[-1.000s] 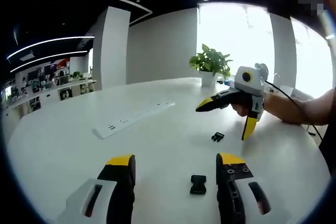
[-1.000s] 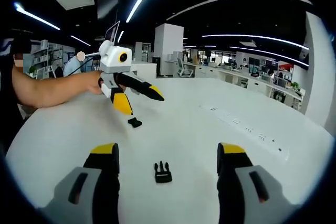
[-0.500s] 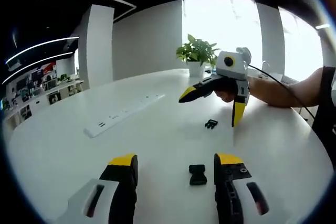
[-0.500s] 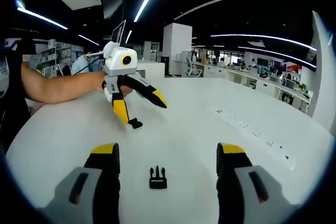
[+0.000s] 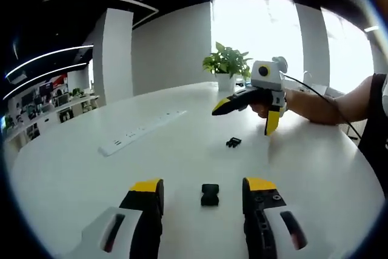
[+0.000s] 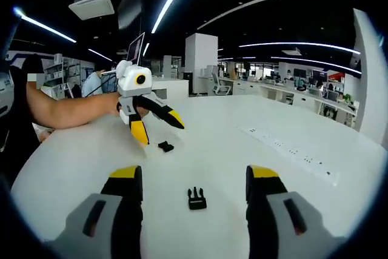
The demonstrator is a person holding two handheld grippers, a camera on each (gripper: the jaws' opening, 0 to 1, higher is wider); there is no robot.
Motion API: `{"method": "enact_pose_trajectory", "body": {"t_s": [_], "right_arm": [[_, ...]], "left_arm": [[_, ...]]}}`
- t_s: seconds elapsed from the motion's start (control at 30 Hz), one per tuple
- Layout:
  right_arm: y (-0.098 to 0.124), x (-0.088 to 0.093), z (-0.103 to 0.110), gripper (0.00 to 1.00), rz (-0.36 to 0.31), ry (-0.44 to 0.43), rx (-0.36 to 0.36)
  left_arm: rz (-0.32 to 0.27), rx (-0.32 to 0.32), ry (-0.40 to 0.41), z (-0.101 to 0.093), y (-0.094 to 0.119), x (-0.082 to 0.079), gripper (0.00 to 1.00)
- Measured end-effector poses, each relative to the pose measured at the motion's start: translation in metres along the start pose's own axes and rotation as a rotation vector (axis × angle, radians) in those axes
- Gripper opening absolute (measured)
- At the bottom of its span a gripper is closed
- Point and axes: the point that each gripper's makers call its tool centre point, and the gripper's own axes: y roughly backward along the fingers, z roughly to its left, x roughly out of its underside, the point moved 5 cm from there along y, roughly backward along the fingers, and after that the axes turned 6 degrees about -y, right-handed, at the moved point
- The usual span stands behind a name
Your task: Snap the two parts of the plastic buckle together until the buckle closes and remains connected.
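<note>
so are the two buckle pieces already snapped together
No, in the left gripper view the socket piece lies on the white table between the open left gripper jaws, well apart from the pronged piece.

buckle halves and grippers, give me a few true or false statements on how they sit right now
1. The two buckle halves are already snapped together. False: the socket half and the pronged half lie apart on the table.
2. Both grippers are open. True: the left gripper and the right gripper each have their jaws spread wide.
3. The left gripper is clamping the socket half. False: that half lies loose on the table between the open jaws.
4. A power strip lies on the table. True.
5. The pronged half sits in front of the right gripper. True: it lies between its jaws, ungripped.
</note>
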Motion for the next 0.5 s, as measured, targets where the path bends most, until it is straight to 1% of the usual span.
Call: {"method": "enact_pose_trajectory", "body": {"t_s": [0.07,0.1,0.13,0.23,0.37,0.5], "right_arm": [[0.0,0.0,-0.001,0.69,0.005,0.022,0.004],[0.001,0.001,0.0,0.69,0.019,0.065,-0.002],[0.001,0.001,0.001,0.69,0.025,0.08,-0.008],[0.001,0.001,-0.001,0.69,0.022,0.068,-0.013],[0.0,0.005,-0.005,0.68,0.022,0.046,-0.003],[0.001,0.009,-0.008,0.63,0.026,0.031,0.004]], "left_arm": [[-0.001,0.002,-0.011,-0.001,-0.001,0.001,0.48],[0.001,0.006,-0.012,0.0,-0.001,0.003,0.48],[0.004,0.007,-0.01,0.001,-0.001,0.004,0.48],[0.015,0.003,-0.002,0.004,-0.001,0.01,0.48],[0.015,0.005,0.008,0.005,-0.001,0.01,0.48],[0.019,-0.025,-0.01,0.007,-0.001,0.009,0.49]]}}
